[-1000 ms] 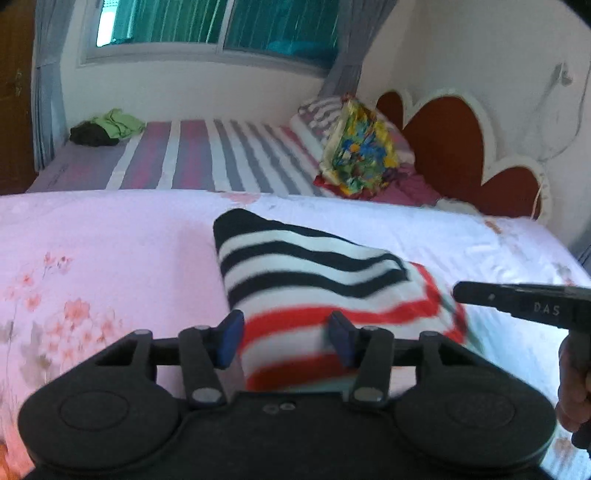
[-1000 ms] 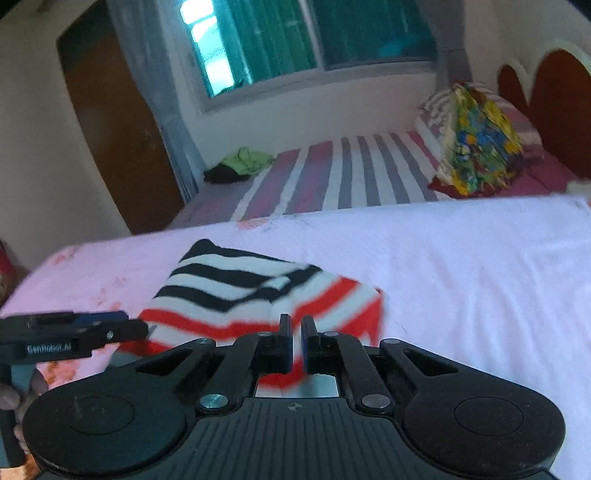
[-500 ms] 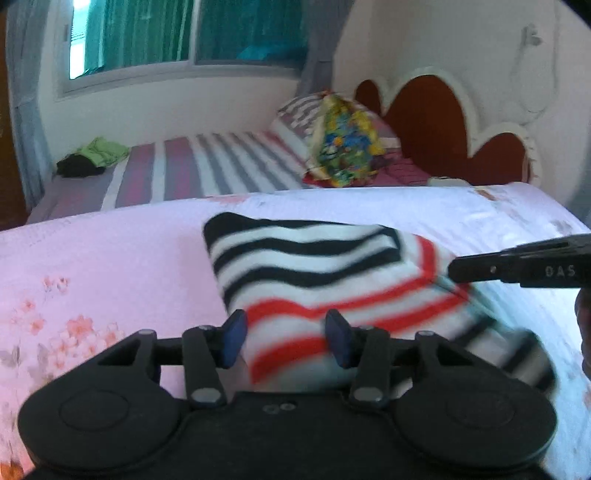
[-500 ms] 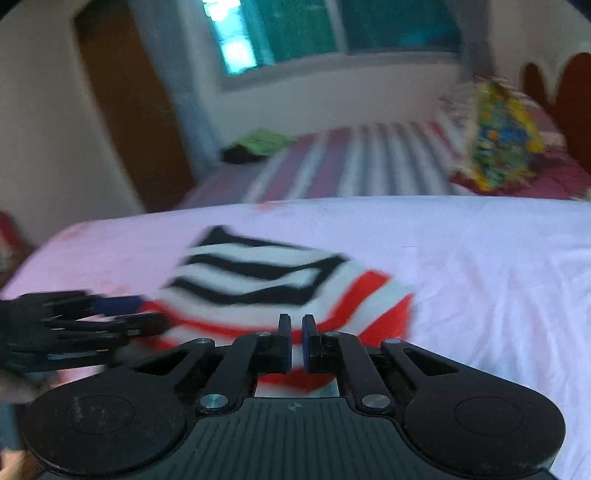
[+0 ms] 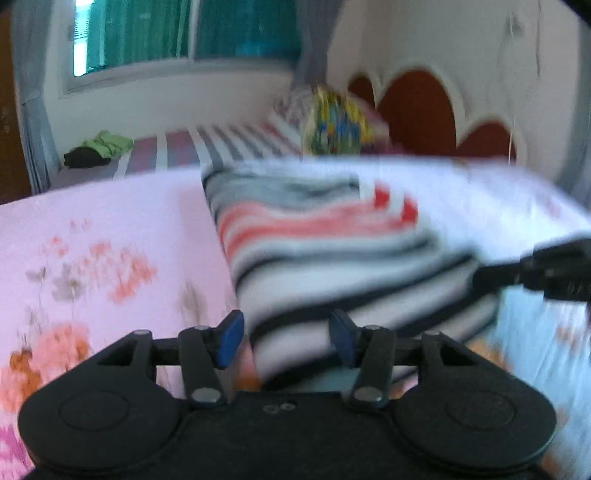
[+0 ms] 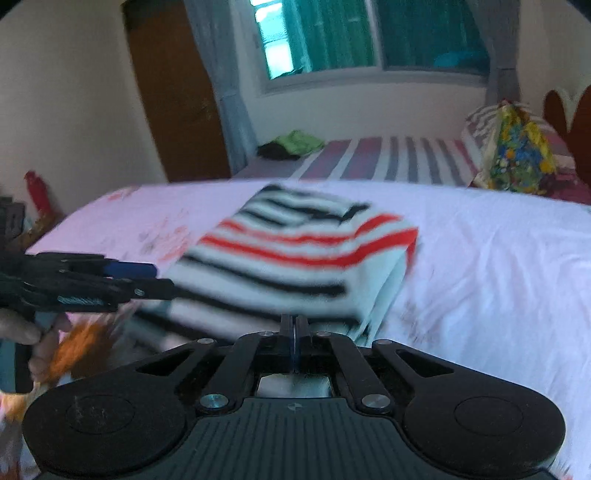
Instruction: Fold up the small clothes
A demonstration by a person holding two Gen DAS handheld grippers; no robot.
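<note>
The near bed [image 6: 498, 258] fills most of the room in front of me, its sheet pink with a flower print on one side and paler toward the other. Behind it a second bed [image 6: 388, 158] runs toward the window [image 6: 369, 33] under a purple and white striped cover, with a red scalloped headboard [image 5: 421, 110] against the wall. A bright multicoloured pillow [image 6: 521, 155] stands propped at the head of that far bed, and a small heap of green and black clothes [image 6: 291, 146] lies at its foot, near the brown door [image 6: 177, 92]. On the pink sheet lies the striped garment [image 6: 295, 258], white with black and red bands, folded into a thick block with its layers showing at the edge; motion blur smears it in both views. The left tool [image 5: 286, 338] is at the garment's near edge with its blue-padded fingers standing apart and spreading wider; the cloth sits between them, but the left pad is clear of it and I cannot tell whether the other pad touches it. The right tool [image 6: 294, 325] has its fingers pressed fully together at the garment's near edge, and whether any cloth is pinched between them I cannot tell. A hand [image 6: 22, 332] holds the left tool's handle.
</note>
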